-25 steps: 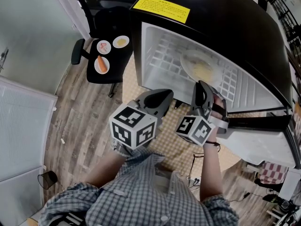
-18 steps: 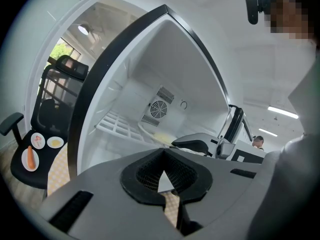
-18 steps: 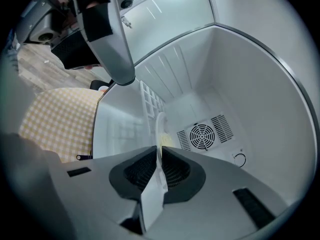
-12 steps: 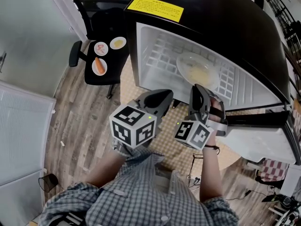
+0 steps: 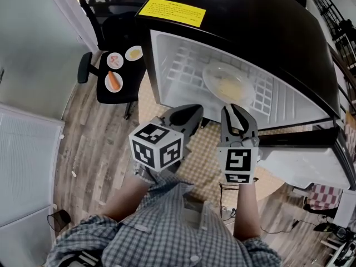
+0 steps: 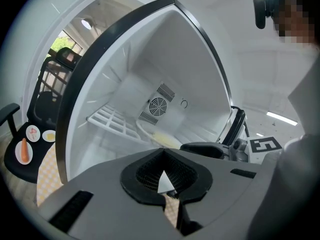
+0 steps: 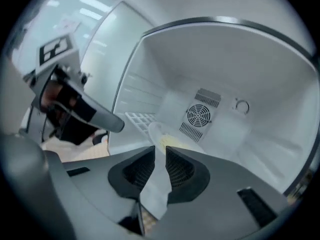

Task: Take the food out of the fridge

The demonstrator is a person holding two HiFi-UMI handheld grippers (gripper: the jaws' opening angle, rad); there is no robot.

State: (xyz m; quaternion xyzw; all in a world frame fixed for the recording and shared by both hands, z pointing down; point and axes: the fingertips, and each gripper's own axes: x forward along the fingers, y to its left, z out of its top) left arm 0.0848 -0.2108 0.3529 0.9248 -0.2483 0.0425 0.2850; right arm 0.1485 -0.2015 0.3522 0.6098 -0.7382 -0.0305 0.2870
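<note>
A black fridge stands open, its white inside crossed by a wire shelf. On that shelf rests a clear plate of yellow food, which shows again as the plate in the left gripper view and the plate in the right gripper view. My left gripper hangs in front of the fridge's mouth, jaws shut on nothing. Beside it, my right gripper points at the plate from outside the fridge, its jaws a narrow gap apart and empty.
A black office chair to the fridge's left carries three small plates: one with a carrot, one with pinkish food, one with yellow food. A checkered mat lies under the grippers. The fridge door hangs open at right.
My right gripper has turned so its marker cube faces up and its jaws aim straight at the plate. The left gripper has stayed in place.
</note>
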